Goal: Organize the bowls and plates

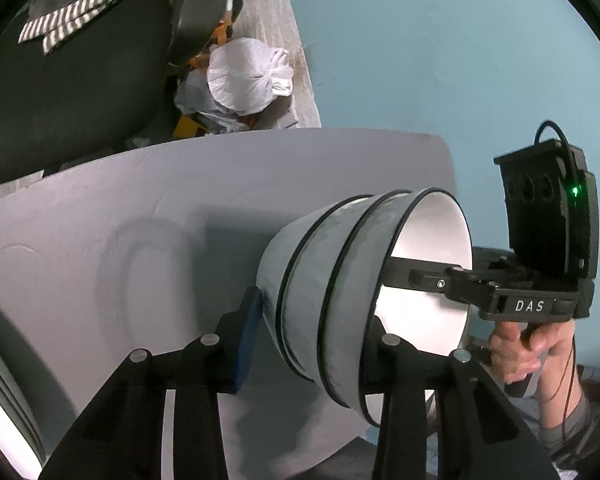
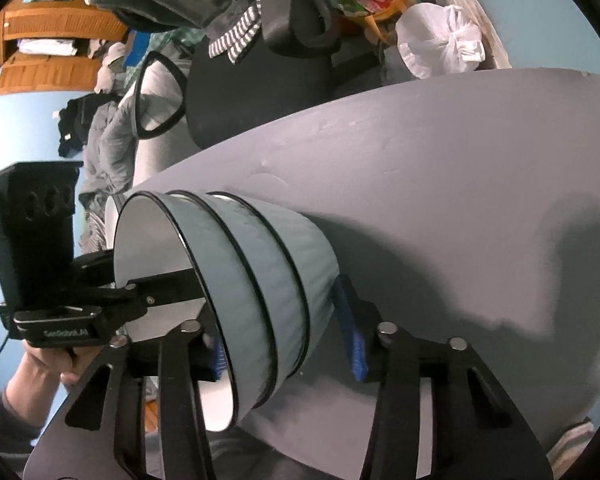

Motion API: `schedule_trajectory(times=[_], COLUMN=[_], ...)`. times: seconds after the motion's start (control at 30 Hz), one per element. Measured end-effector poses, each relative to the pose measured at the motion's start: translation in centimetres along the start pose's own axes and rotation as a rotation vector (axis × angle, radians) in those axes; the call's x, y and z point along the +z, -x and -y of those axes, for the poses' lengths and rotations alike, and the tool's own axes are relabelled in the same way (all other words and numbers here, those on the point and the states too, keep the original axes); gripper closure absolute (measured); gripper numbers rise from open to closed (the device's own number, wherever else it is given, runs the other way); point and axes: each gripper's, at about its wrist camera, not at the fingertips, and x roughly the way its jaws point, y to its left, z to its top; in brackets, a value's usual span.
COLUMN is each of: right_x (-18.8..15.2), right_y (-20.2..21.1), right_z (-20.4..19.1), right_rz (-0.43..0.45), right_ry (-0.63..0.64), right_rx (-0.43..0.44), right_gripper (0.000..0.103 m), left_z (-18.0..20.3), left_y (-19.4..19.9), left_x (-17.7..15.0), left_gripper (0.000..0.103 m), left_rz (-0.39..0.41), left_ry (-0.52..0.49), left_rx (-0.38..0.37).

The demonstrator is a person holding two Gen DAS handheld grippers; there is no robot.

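Note:
A stack of three nested grey-blue bowls (image 1: 332, 292) with white insides and black rims is held between both grippers, over the grey table (image 1: 120, 240). My left gripper (image 1: 312, 340) is shut on the stack, one blue pad under the base, one finger inside the top bowl. In the right wrist view the same stack (image 2: 260, 280) is clamped by my right gripper (image 2: 284, 344), blue pads on base and inside. Each gripper also shows in the other's view, reaching into the top bowl: the right one (image 1: 412, 276) and the left one (image 2: 172, 292).
A black office chair (image 1: 72, 80) with a striped cloth stands beyond the table. A white plastic bag (image 1: 248, 76) and clutter lie on the floor by a blue wall (image 1: 440, 40). A wooden shelf (image 2: 48, 40) and piled clothes show in the right wrist view.

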Motion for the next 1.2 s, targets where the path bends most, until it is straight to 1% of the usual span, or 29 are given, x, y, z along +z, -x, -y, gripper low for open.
schedule_trajectory(times=[0.1,0.23,0.43,0.6,0.8,0.9,1.2], right_x=[-0.1,0.1,0.4,0.4,0.2,0.1,0.4], right_y=[0.0,-0.1,-0.4,-0.4,-0.3,-0.3,-0.7], right_z=[-0.4,-1.1,-1.4,-1.0,-1.1,-1.0,-1.8], right_rz=[-0.008,-0.032,-0.095,-0.093,-0.085,-0.079,-0.106], right_ry=[0.038,0.071,0.107,0.097,0.104,0.078,0.066], right_rx=[-0.019,-0.050,-0.086,-0.061,-0.067,-0.060,-0.089], right_gripper=[0.067,0.068,0.069,0.069,0.069,0.069,0.071], left_z=[0.4,0.4,0.4,0.3,0.7,0.6,0.0], left_y=[0.2,0.2,0.1,-0.2,-0.3,-0.3,-0.1], left_x=[-0.1,0.0,0.1,0.5,0.7,0.7,-0.1], left_gripper=[0.066,0.067,0.066,0.065,0.067,0.067,0.068], left_rz=[0.001,-0.007,-0.023,-0.038,-0.043,-0.040,-0.037], left_ry=[-0.025,-0.020,-0.032,-0.049,-0.061,-0.049,0.004], left_rx=[0.023,0.028,0.029,0.027,0.046,0.044,0.034])
